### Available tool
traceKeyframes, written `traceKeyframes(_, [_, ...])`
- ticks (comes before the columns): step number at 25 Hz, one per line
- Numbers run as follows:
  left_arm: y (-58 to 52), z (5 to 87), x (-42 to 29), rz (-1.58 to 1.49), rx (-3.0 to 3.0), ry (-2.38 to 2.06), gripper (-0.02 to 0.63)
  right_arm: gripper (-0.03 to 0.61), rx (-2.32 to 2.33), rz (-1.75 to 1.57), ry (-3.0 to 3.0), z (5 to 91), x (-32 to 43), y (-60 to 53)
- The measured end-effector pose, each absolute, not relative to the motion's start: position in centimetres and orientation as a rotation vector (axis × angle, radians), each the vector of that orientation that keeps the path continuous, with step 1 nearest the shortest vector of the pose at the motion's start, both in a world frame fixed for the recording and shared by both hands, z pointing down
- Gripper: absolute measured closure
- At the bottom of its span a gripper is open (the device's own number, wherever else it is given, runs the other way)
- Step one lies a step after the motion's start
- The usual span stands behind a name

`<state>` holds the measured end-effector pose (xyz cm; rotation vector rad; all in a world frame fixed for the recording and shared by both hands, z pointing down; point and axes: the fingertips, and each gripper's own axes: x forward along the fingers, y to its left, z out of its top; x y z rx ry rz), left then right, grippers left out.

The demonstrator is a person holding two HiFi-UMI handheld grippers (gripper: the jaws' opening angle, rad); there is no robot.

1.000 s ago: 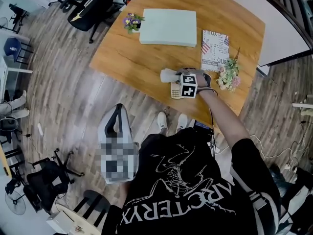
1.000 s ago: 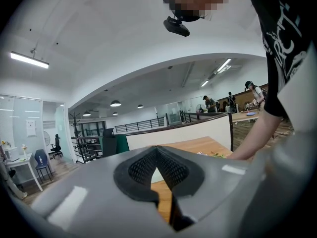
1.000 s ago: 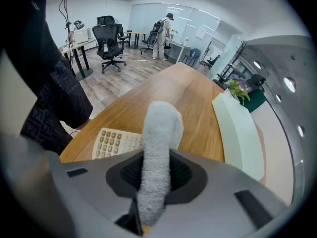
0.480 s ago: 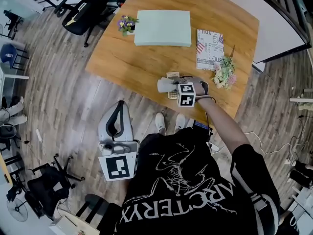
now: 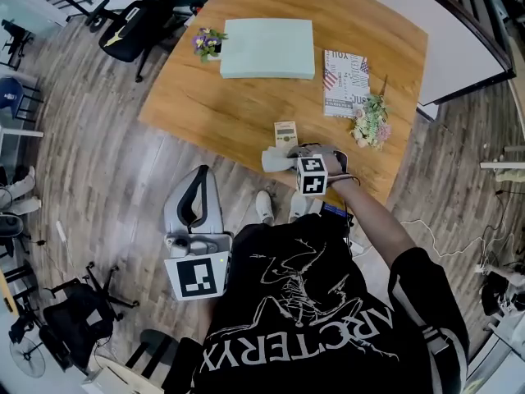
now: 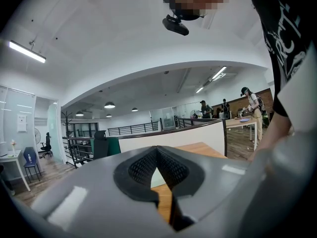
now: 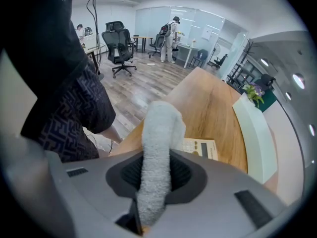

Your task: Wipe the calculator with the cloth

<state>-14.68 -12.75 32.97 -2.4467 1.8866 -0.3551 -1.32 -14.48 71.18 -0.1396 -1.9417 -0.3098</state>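
The small beige calculator (image 5: 285,134) lies on the wooden table (image 5: 238,105) close to its near edge. Just nearer than it, my right gripper (image 5: 283,161) is shut on the rolled grey-white cloth (image 5: 273,160), which hangs off to the calculator's near side. In the right gripper view the cloth (image 7: 157,148) sticks up between the jaws of the right gripper (image 7: 154,180), with the calculator (image 7: 200,148) beyond it. My left gripper (image 5: 200,180) hangs off the table over the floor. In its own view the left gripper (image 6: 157,155) is shut and holds nothing.
A pale green flat box (image 5: 267,48) and a small potted flower (image 5: 207,43) sit at the table's far side. A printed booklet (image 5: 340,72) and a flower bunch (image 5: 369,121) lie to the right. Office chairs (image 5: 135,23) stand beyond the far left corner.
The right gripper has drawn the cloth back toward the near table edge, off the calculator, which now shows in full. The left gripper stays low beside me.
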Motion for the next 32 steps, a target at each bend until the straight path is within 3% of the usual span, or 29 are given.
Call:
traceKeyframes(24, [-13.4,32.9,-13.1,-0.342,-2.475,1.844,0.604,0.486,-0.178,-0.201,-1.963,73.2,-0.9,-10.0])
traceKeyframes(32, [-14.0,32.7,-12.9,-0.345,-2.48,1.826,0.604,0.486,0.409,0.332,-2.464,60.3,2.8,-15.9])
